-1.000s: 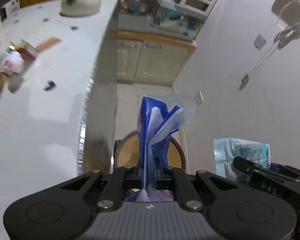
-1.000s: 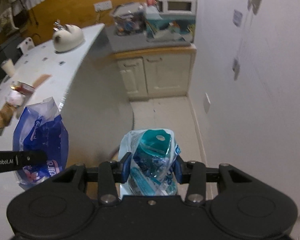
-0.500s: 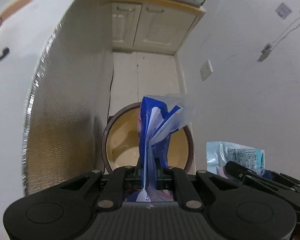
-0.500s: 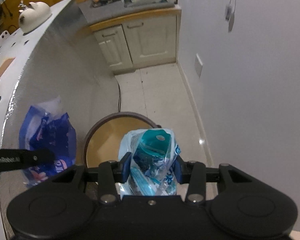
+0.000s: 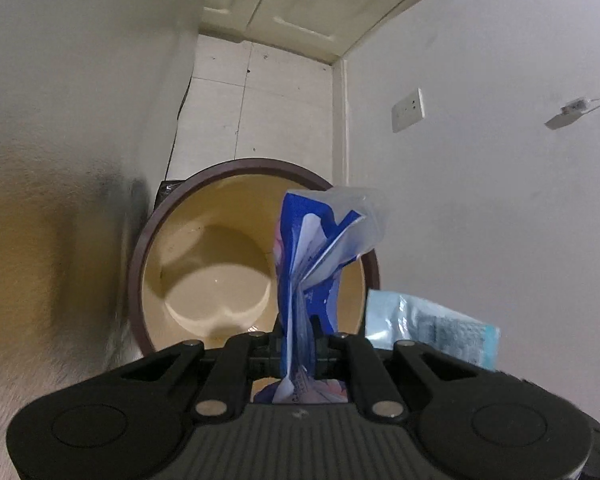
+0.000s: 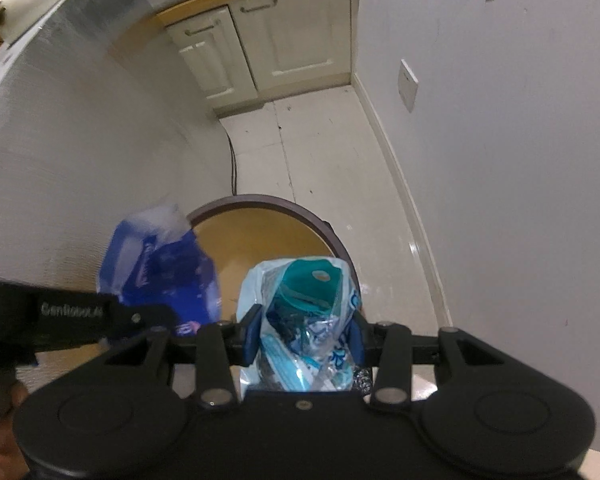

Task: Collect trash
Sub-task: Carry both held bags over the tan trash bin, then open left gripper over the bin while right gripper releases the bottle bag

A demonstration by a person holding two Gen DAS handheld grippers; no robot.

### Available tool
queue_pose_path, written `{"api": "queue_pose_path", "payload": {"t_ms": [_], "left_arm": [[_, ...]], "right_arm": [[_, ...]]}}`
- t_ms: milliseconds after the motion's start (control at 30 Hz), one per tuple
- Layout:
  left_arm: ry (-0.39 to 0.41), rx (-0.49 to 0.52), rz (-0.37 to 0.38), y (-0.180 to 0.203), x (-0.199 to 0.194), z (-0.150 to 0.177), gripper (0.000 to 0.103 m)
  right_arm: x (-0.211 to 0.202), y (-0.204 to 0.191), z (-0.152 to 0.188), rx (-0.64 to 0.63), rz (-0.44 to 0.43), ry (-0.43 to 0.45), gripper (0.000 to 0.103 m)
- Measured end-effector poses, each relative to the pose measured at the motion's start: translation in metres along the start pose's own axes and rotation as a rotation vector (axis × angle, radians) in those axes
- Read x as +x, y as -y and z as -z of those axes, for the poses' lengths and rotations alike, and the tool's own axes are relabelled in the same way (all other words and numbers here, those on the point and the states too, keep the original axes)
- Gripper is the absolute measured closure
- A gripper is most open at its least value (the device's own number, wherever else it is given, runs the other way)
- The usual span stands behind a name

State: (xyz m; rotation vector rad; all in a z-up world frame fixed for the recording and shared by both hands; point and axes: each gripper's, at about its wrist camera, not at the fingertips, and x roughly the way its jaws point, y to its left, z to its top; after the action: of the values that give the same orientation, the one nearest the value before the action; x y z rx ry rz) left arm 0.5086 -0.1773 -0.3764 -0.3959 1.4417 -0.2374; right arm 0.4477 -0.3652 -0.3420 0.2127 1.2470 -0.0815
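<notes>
A round bin [image 5: 137,256] with a dark rim and a yellow inside stands on the floor right under both grippers. My left gripper [image 5: 298,344] pinches a crumpled blue wrapper [image 5: 312,248] over the bin's right half, and its jaws are opening. My right gripper [image 6: 304,332] is shut on a clear plastic bag with teal packaging inside [image 6: 304,292], hanging over the bin's rim [image 6: 260,199]. In the right wrist view the blue wrapper [image 6: 160,268] hangs to the left, with one finger [image 6: 100,314] of the left gripper across it. The teal bag [image 5: 432,328] also shows in the left wrist view.
The silver side of a counter [image 6: 80,120] rises close on the left and a white wall with a socket [image 5: 408,110] on the right. Cream cabinets [image 6: 284,40] close off the tiled floor behind the bin. A dark cable [image 6: 233,160] runs down beside the counter.
Both grippers have come down towards the bin with their loads and tilted more downward. The bin fills more of each view and the counter top has left the left wrist view.
</notes>
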Motion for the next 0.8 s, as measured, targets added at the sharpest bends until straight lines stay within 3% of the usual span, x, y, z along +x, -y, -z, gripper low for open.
{"api": "queue_pose_path", "payload": {"t_ms": [33, 100, 167, 500, 667, 800], "left_arm": [[-0.005, 0.019, -0.019, 0.001, 0.006, -0.002, 0.084], [-0.009, 0.079, -0.090, 0.005, 0.016, -0.003, 0.055], [-0.011, 0.152, -0.156, 0.009, 0.021, -0.002, 0.047], [-0.018, 0.206, -0.262, 0.000, 0.024, 0.000, 0.045], [-0.010, 0.205, -0.267, -0.004, 0.017, 0.006, 0.043], [-0.001, 0.205, -0.268, -0.004, 0.015, 0.008, 0.037]], "right_arm": [[0.004, 0.001, -0.002, 0.004, 0.004, -0.004, 0.059], [0.013, 0.004, -0.005, 0.012, 0.013, -0.012, 0.059], [0.019, 0.006, -0.007, 0.016, 0.018, -0.018, 0.059], [0.039, 0.003, -0.010, -0.016, 0.007, -0.044, 0.059], [0.044, 0.004, -0.011, -0.033, -0.002, -0.057, 0.059], [0.048, 0.003, -0.013, -0.051, 0.001, -0.077, 0.058]]}}
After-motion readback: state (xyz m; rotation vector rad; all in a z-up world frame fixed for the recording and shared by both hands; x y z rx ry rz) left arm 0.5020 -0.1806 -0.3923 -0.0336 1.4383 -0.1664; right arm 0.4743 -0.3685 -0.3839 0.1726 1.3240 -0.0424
